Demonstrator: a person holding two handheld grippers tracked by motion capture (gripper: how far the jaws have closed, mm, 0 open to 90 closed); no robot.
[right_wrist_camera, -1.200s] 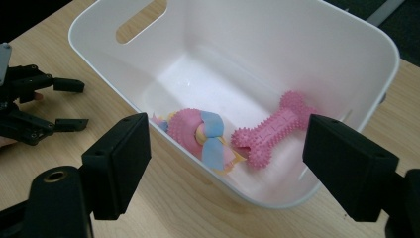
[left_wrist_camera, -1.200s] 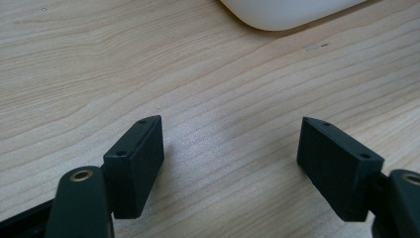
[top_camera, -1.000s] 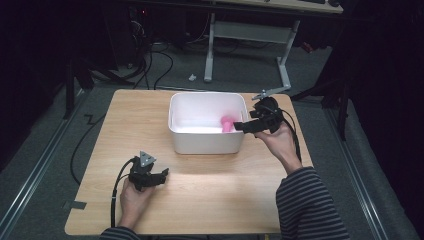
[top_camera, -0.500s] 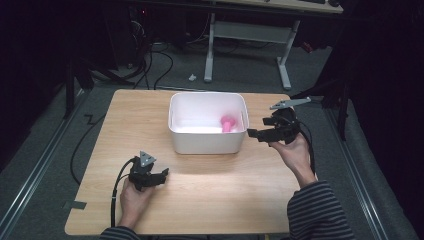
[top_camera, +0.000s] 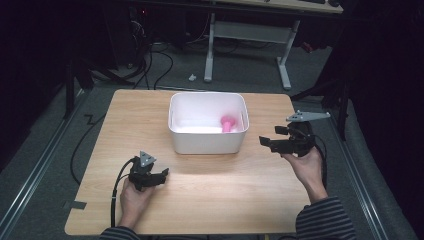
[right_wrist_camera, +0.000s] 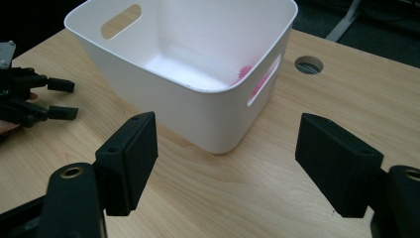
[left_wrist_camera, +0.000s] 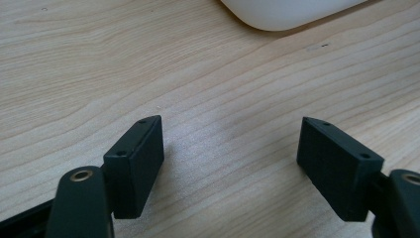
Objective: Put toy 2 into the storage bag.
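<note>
Right hand-held gripper point(top_camera: 272, 140) level beside bin point(top_camera: 207, 142)

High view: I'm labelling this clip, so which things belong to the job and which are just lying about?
Job:
white plastic bin
pink toy inside it
right hand-held gripper

Lying about:
floor cables
grey desk frame

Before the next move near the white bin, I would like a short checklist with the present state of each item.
1. Pink object lies inside the white bin: ok.
2. Right gripper carries nothing, with its jaws just closing partway: ok.
3. Right gripper is clear of the bin wall: ok.
4. Left gripper open, nothing between its jaws: ok.
5. Left gripper is low over bare table; touching it: cannot tell.
6. Bin stands upright: ok.
</note>
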